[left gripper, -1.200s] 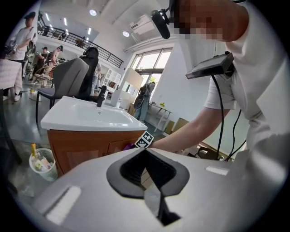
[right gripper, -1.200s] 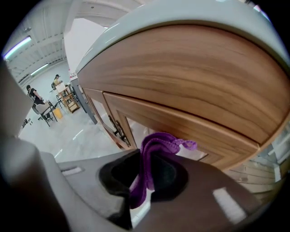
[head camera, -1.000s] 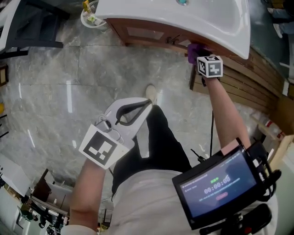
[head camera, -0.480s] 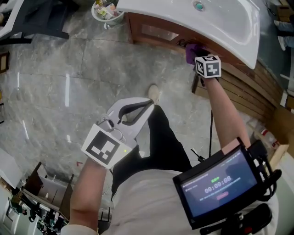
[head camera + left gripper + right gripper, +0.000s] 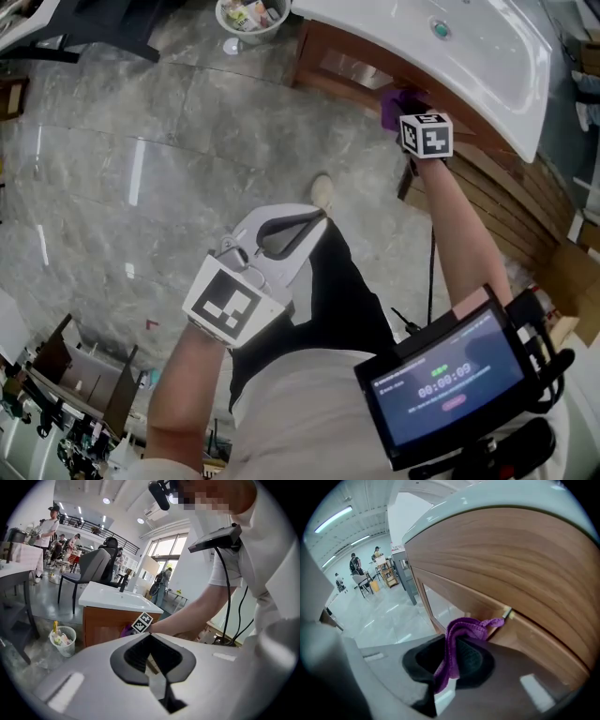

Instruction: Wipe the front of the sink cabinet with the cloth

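Observation:
A purple cloth (image 5: 393,105) is pinched in my right gripper (image 5: 401,112) and pressed against the brown wooden front of the sink cabinet (image 5: 345,71), just under the white sink (image 5: 487,56). In the right gripper view the cloth (image 5: 461,629) bunches out of the gripper (image 5: 450,660) and touches the cabinet front (image 5: 525,573) beside a small metal knob (image 5: 506,613). My left gripper (image 5: 314,221) hangs shut and empty over the person's leg, well away from the cabinet; in the left gripper view this gripper (image 5: 157,677) points towards the cabinet (image 5: 101,626).
A white mesh wastebasket (image 5: 247,15) with rubbish stands on the grey marble floor left of the cabinet. Wooden slats (image 5: 511,192) run along the right. The person's shoe (image 5: 322,192) is on the floor below the cabinet. Chairs (image 5: 91,569) and people show far off.
The right gripper has slid the cloth leftward along the cabinet front relative to the sink drain. The head camera has shifted, so the sink sits further right. The left gripper has barely moved.

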The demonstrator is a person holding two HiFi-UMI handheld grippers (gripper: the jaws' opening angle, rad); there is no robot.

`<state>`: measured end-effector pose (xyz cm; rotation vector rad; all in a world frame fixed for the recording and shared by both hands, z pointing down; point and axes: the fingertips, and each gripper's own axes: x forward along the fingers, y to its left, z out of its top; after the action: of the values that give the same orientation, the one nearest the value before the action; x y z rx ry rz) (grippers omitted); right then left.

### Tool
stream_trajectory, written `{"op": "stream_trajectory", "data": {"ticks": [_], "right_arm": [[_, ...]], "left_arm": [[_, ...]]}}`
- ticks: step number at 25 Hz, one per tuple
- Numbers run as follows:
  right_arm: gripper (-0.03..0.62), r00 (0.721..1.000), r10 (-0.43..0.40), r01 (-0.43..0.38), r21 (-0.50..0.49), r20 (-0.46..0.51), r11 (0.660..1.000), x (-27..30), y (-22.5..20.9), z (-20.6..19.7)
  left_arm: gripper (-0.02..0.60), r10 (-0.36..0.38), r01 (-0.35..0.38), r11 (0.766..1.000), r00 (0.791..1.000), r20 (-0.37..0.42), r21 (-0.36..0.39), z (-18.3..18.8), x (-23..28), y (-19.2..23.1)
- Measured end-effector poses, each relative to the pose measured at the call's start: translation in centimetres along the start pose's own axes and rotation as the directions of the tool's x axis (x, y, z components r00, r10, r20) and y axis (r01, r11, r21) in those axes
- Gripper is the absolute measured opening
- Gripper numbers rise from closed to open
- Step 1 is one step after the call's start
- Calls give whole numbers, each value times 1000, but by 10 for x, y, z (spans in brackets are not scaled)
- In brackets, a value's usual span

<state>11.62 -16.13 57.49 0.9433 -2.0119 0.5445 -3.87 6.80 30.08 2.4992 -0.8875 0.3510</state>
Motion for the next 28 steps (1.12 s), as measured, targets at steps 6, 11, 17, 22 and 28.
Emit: {"op": "stream_trajectory", "data": {"ticks": [6, 11, 17, 22, 28], "right_arm": [[55, 998, 57, -57, -49, 5, 997, 26, 39, 28], [55, 996, 91, -89, -100, 11, 991, 50, 72, 58], [55, 991, 136, -131, -166, 19, 977, 73, 112, 93], [55, 983, 180, -169, -207, 35, 963, 85, 152, 123], [55, 973, 225, -206, -232, 59, 951, 91, 178, 141]], "left_arm": [[2, 36, -36, 999, 999, -19, -12, -15, -19, 8], [2, 73, -73, 996, 997, -1, -48, -23, -36, 20], [2, 104, -103, 992, 995, 11, -74, -27, -53, 30], [2, 116, -110, 987, 993, 40, -113, -30, -72, 31], [2, 117, -115, 989, 993, 19, -98, -30, -80, 33]]}}
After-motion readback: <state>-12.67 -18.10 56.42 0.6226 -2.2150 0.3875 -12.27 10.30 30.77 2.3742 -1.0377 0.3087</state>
